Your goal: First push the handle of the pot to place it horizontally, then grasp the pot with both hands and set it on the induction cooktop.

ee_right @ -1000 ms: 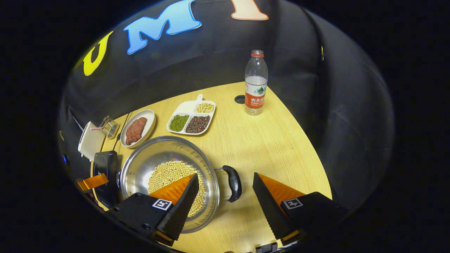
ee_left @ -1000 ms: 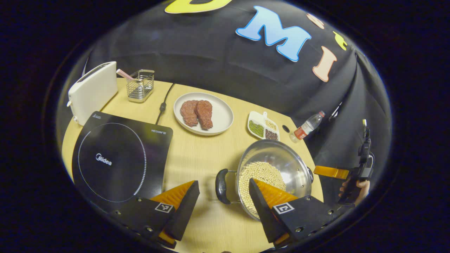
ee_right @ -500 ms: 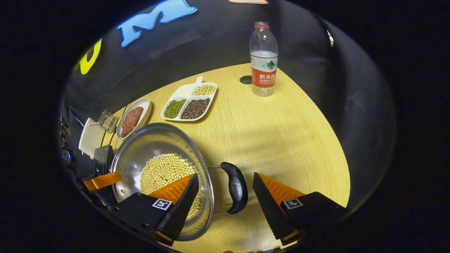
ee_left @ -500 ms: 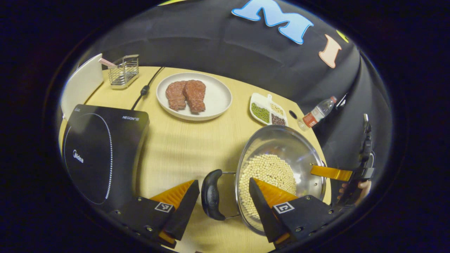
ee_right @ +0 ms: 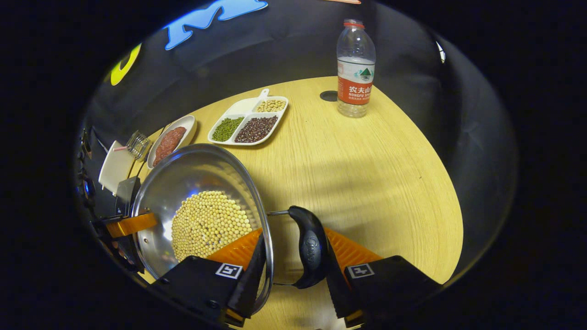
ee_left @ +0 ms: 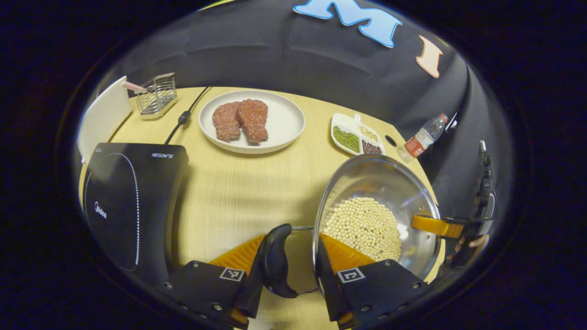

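1. Biggest thing I've got is the wooden table (ee_right: 367, 174), taking up the middle of both views.
2. The induction cooktop (ee_left: 128, 201) sits at the left of the left gripper view, well apart from the pot.
3. The pot (ee_left: 390, 183) is at lower right in the left gripper view and lower left in the right gripper view (ee_right: 183, 178), on the table with soybeans (ee_left: 364, 227) inside.
4. A plate (ee_left: 286, 123) with two pieces of meat (ee_left: 240, 120) is at upper centre of the left gripper view.
5. My left gripper (ee_left: 288, 270) has narrowed in around the pot's left handle (ee_left: 275, 261); can't tell if both fingers press yet.
6. My right gripper (ee_right: 296, 261) brackets the right handle (ee_right: 311, 247) and the rim; whether it's clamped, can't tell either.
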A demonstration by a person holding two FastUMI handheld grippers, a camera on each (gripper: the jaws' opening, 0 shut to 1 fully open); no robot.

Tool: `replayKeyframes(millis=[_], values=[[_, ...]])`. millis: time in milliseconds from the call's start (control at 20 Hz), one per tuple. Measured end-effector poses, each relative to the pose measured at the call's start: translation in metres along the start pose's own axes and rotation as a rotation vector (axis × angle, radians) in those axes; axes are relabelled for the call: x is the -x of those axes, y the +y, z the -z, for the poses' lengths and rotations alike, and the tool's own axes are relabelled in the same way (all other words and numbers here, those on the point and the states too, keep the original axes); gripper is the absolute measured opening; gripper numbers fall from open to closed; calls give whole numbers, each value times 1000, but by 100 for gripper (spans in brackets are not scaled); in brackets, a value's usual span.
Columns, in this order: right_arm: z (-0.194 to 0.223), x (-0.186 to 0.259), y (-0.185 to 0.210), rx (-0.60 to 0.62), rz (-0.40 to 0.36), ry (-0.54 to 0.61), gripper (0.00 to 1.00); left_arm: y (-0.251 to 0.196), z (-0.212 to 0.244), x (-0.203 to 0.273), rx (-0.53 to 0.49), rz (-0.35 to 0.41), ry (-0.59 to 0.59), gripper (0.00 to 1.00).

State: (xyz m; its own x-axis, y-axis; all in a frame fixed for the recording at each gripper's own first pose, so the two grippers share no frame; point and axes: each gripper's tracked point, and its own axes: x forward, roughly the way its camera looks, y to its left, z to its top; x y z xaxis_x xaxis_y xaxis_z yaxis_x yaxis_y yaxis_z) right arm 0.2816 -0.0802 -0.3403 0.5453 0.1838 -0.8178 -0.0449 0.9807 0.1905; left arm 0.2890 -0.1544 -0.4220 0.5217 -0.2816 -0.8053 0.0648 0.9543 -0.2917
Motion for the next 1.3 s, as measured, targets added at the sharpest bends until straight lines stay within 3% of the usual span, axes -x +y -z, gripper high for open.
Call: replayKeyframes(millis=[150,500,700,750,800,1050,1100,1150,1200,1300], values=[[4,0,2,-22,-26,20,62,0,2,-2,24,13,8,53],[9,1,5,-27,-35,22,50,0,4,2,14,29,4,54],[22,13,9,-15,-22,33,52,-5,9,-5,18,19,26,48],[28,18,11,-6,-20,42,50,-9,9,-14,19,15,28,56],[33,25,13,2,-18,40,52,-12,9,-17,25,13,26,52],[57,64,30,32,-24,39,52,-7,9,-14,49,14,22,52],[62,71,35,43,-27,38,50,-5,9,-12,62,12,26,48],[66,78,40,52,-32,39,52,-6,11,-12,73,9,23,52],[72,85,46,58,-39,41,52,-6,12,-13,79,5,18,47],[82,95,60,69,-53,49,50,-7,15,-11,91,-9,8,51]])
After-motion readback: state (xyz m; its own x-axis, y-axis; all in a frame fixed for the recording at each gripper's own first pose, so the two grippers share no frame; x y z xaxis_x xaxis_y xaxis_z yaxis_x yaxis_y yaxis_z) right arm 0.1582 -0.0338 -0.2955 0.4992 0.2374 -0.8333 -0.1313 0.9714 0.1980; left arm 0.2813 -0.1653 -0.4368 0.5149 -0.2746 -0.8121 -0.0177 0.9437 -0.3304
